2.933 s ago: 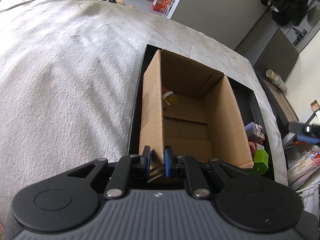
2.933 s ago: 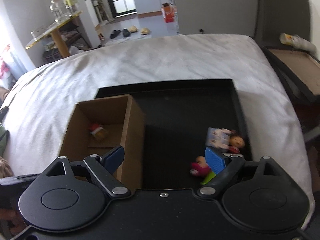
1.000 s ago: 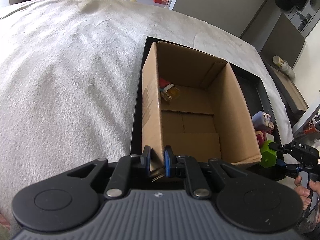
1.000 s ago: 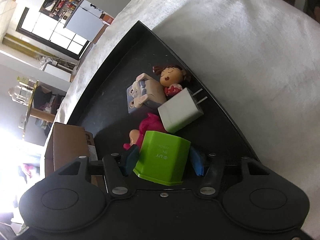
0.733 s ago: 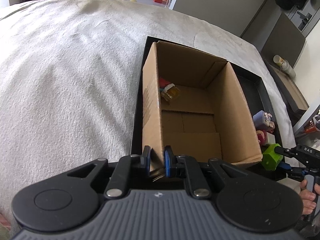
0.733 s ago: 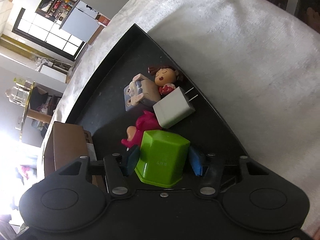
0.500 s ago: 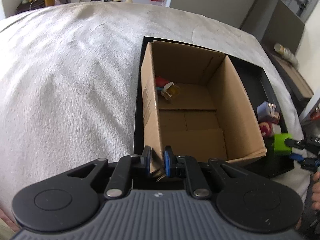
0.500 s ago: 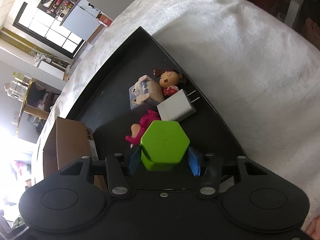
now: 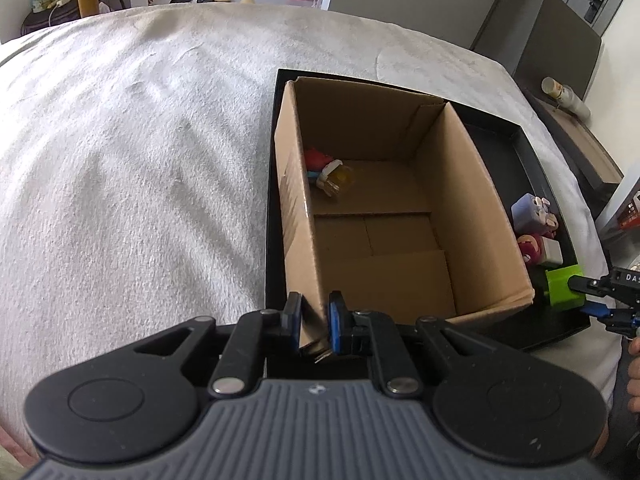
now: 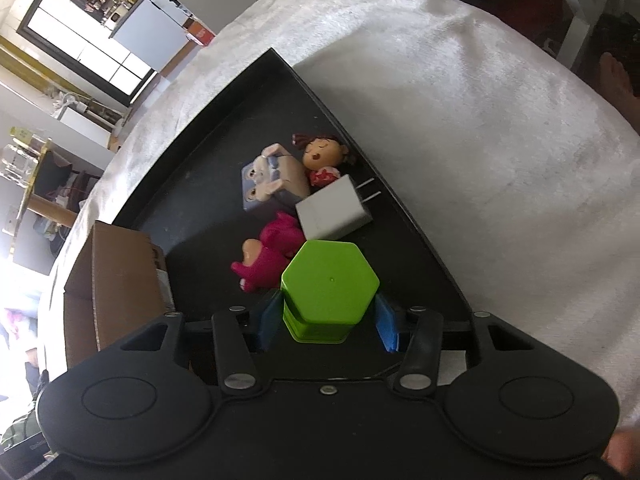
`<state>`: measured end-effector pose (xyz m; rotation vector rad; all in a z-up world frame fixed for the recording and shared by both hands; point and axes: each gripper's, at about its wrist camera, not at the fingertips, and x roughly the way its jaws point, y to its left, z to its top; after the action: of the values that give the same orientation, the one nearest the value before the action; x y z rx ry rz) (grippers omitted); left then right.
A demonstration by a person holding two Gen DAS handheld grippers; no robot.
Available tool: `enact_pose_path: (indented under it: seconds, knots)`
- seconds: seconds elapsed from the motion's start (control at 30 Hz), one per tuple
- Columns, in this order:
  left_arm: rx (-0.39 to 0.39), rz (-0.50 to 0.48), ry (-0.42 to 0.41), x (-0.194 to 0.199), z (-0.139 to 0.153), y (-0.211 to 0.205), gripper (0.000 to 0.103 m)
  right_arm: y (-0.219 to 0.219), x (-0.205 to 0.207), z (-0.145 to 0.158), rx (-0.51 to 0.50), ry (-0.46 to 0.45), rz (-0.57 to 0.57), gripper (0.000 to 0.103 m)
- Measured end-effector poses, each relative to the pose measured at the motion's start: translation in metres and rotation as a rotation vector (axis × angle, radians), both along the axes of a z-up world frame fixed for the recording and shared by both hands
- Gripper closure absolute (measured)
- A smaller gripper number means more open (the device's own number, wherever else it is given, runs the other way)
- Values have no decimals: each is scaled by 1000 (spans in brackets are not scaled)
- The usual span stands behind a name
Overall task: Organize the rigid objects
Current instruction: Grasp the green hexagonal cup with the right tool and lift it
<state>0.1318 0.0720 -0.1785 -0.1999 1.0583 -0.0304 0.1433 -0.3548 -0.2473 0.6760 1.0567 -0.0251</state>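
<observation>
One block (image 10: 330, 280), now upended, is being clamped by the right hand-held gripper (image 10: 326, 316) for boxing; the box (image 9: 472, 184) wall is being pinched by the left hand-held gripper (image 9: 314, 324).

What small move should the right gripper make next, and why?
Probably lift the green hexagonal block clear of the black tray and carry it toward the cardboard box. The right gripper already clamps it, and the left gripper steadies the box's wall.

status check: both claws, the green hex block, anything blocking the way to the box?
Left claw shut on cardboard box wall. Right claw just closed on green hex block, lifted off black tray. Nothing blocking.
</observation>
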Motion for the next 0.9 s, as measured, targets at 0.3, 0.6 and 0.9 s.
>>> enact_pose_path:
  seconds: [0.3,0.6,0.9]
  knots:
    - [-7,-6,-5,-3,0,0,89,13,8,-5,-36,19,48,55]
    - [-15,-5,-10,-3,0,2,89,22,10,1,-111,12,51,56]
    - [-17,-3,-11,-2,1,2,89,33,5,35,-174,-59,104,56]
